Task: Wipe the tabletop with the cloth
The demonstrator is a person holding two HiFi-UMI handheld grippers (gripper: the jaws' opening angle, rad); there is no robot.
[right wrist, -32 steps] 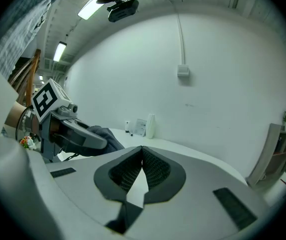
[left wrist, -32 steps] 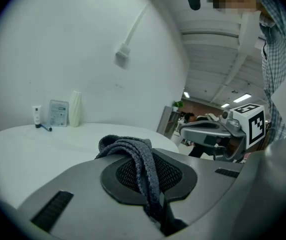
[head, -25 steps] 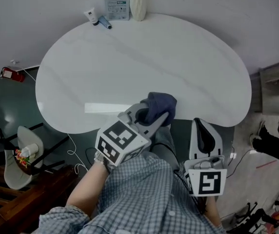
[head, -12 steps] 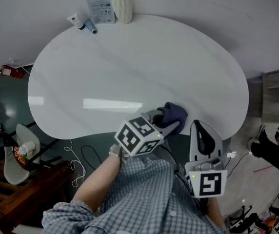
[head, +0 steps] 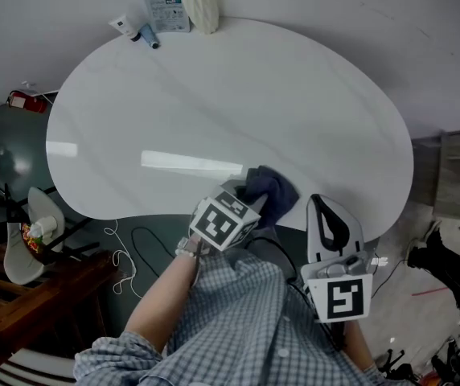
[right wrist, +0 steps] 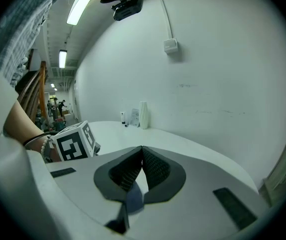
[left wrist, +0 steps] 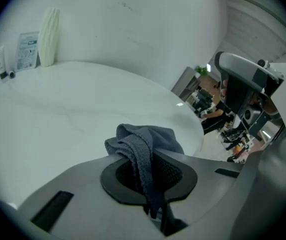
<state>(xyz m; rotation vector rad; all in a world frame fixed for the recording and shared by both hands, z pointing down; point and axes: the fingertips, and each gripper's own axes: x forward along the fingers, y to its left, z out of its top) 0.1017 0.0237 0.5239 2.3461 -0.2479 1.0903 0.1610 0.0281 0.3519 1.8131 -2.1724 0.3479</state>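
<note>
Two claws are in view, but only the left claw (left wrist: 148, 171) is working: it is clamped on a fold of the dark blue cloth (left wrist: 145, 139). The cloth's bunched bulk spills just ahead of its tips onto the white worktop (head: 214, 95), close to the person's edge. The cloth looks light, soft and limp, so it will likely crumple and drag rather than spread. A pinch through a thick fold, as here, seems the surest hold. The right claw (right wrist: 142, 160), off to the left claw's right and clear of the worktop edge, has its jaws pressed together on nothing. The worktop is smooth, glossy and bean-shaped and should offer little drag. Far ahead of the left claw, against a plain pale wall, stand a ribbed vase (head: 199, 2), a packet (head: 166, 10) and a small tube (head: 143, 32).
</note>
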